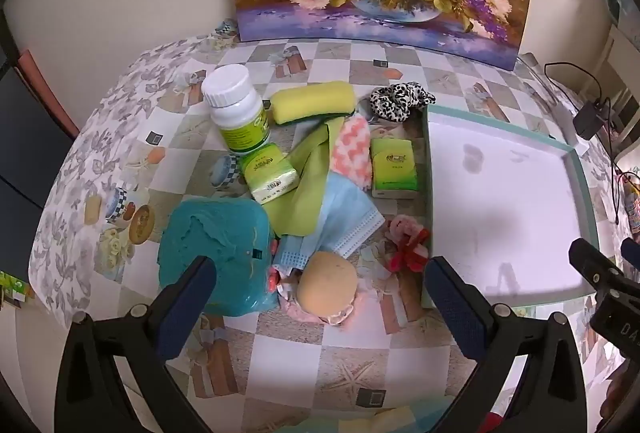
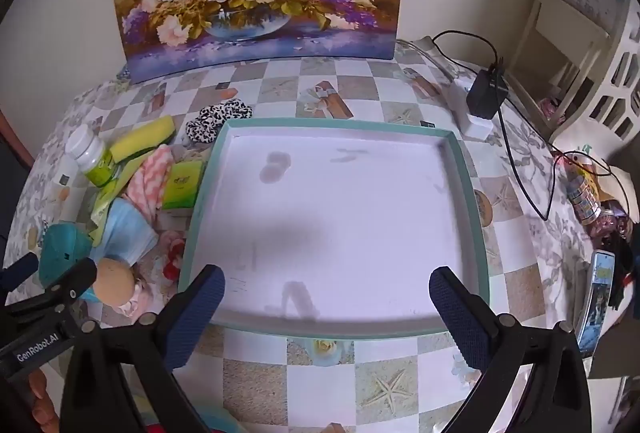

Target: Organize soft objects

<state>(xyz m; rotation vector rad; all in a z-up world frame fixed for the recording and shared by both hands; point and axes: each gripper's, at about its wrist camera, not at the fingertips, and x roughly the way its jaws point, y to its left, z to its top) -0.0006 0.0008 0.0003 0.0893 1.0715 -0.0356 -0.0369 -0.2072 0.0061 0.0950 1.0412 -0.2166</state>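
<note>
In the right view only, charger [image 2: 486,95], phone [image 2: 598,309]

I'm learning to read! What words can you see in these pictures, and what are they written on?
"GenRobot.AI": on the left claw's black body.
"DA", cut off: on the right claw's body.
Tissue packs and white bottle: green labels too blurred to read.
No other words show.
</note>
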